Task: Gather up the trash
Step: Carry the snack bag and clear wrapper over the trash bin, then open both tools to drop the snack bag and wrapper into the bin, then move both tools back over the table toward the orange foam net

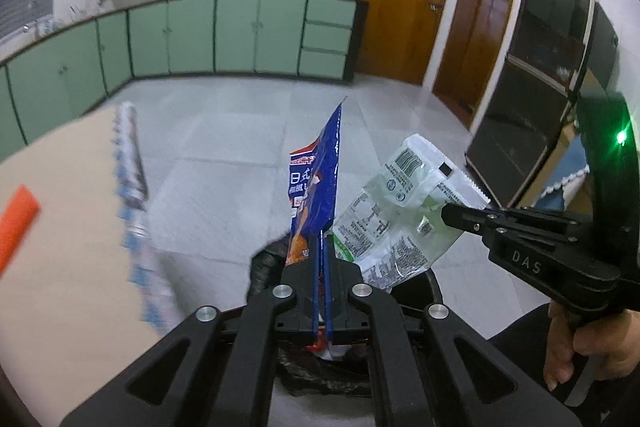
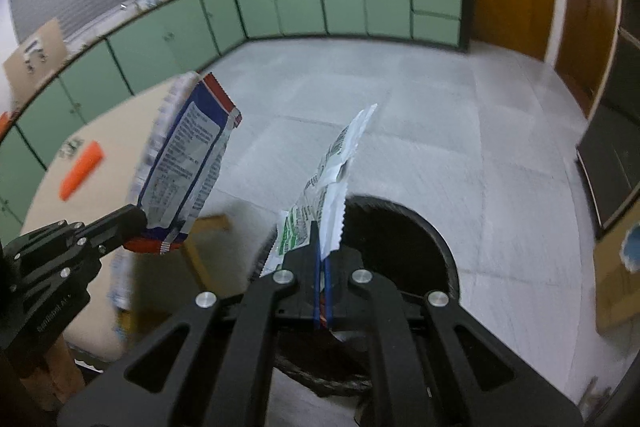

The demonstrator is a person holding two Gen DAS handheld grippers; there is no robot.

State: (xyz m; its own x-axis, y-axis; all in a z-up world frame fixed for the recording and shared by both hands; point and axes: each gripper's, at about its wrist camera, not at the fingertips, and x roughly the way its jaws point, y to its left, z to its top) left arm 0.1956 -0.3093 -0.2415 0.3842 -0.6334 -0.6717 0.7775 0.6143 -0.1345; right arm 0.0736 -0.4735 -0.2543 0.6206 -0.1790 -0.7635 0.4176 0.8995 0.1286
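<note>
Blue wrapper (image 1: 316, 183) marked "日式" pinched in left fingers (image 1: 322, 251), white wrapper (image 2: 332, 183), print perhaps illegible, right fingers (image 2: 322, 255)

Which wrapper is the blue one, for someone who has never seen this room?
Find the beige table on the left, then the round black bin on the floor beside it. The blue wrapper is pinched upright in the left tongs. Its neighbour, the white-and-green wrapper, is paler.

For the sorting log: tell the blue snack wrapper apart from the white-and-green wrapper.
The blue snack wrapper is dark blue with red and orange print; the white-and-green wrapper is pale and partly see-through. The left gripper pinches the blue one, the right gripper the white one. Both are flat, empty, clamped at one end, above the black bin.
</note>
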